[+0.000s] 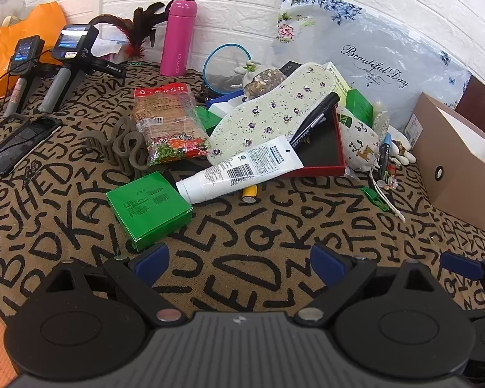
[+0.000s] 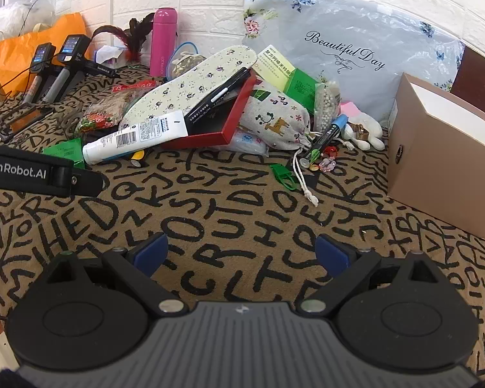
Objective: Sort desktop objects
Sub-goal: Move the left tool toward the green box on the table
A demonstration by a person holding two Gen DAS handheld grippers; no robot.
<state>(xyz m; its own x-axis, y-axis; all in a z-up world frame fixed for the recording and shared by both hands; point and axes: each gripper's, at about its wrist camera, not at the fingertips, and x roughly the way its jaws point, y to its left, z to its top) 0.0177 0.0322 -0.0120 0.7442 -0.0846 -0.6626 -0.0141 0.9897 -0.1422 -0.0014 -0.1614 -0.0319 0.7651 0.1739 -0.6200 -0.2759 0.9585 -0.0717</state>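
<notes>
Desktop objects lie heaped, perhaps overlapping; left gripper and right gripper fingers spread wide, holding nothing.

Right gripper, jaws wide, hovers over lettered mat before clutter.

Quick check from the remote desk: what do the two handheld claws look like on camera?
Both match: the left claw and right claw each have black linkage arms, blue pads, round black side discs, silver pivot pins and a ribbed grey body. The left one's black side arm reads "GenRobot.AI" in white.
</notes>
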